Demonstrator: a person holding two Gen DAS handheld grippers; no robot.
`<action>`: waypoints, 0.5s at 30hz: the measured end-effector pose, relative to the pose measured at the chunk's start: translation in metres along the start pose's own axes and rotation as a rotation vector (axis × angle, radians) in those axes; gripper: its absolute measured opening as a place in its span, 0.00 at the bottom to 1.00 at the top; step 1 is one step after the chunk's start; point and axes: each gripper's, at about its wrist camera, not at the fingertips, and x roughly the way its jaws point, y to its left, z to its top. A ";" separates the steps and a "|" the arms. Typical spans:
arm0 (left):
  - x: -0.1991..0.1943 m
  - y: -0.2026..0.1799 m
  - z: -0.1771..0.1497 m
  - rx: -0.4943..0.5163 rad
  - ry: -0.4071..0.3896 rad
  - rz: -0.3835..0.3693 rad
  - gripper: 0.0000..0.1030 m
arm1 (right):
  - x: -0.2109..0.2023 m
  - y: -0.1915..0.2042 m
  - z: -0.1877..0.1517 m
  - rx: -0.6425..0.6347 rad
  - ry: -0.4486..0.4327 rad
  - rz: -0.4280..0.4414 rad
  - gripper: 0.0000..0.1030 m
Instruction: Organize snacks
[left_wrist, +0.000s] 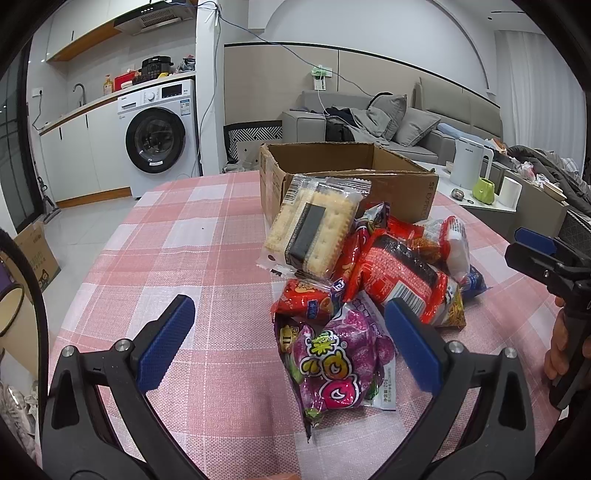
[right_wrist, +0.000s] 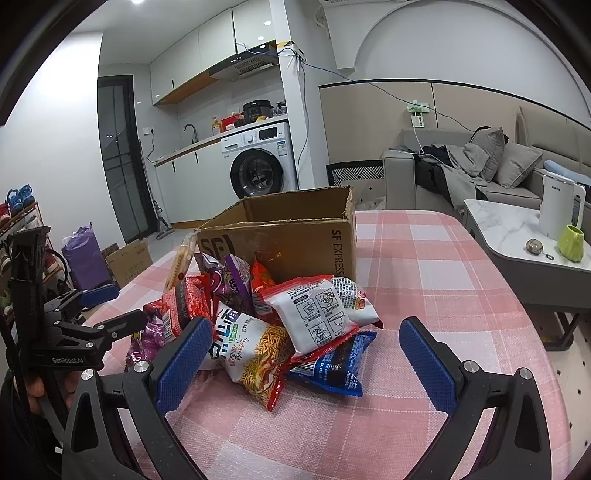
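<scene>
A pile of snack packets lies on the pink plaid tablecloth in front of an open cardboard box. A cracker pack leans against the box. A red noodle packet and a purple candy bag lie nearer. My left gripper is open, its blue pads on either side of the purple bag without touching it. My right gripper is open too, facing the pile's other side, where a white-and-red packet, a noodle bag and a blue packet lie before the box.
Beside the table to the right stands a marble side table with a white kettle and a green cup. A sofa and a washing machine are behind. A hand holds the right gripper's handle.
</scene>
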 end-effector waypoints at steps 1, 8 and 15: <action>0.000 0.000 0.000 0.000 0.001 0.000 0.99 | 0.000 0.000 0.000 0.000 -0.001 0.000 1.00; 0.000 0.000 0.000 0.000 -0.002 -0.001 0.99 | 0.001 0.000 0.000 0.000 0.007 -0.009 1.00; 0.002 -0.001 0.000 -0.006 0.003 0.000 0.99 | 0.006 -0.002 0.001 0.010 0.030 -0.011 1.00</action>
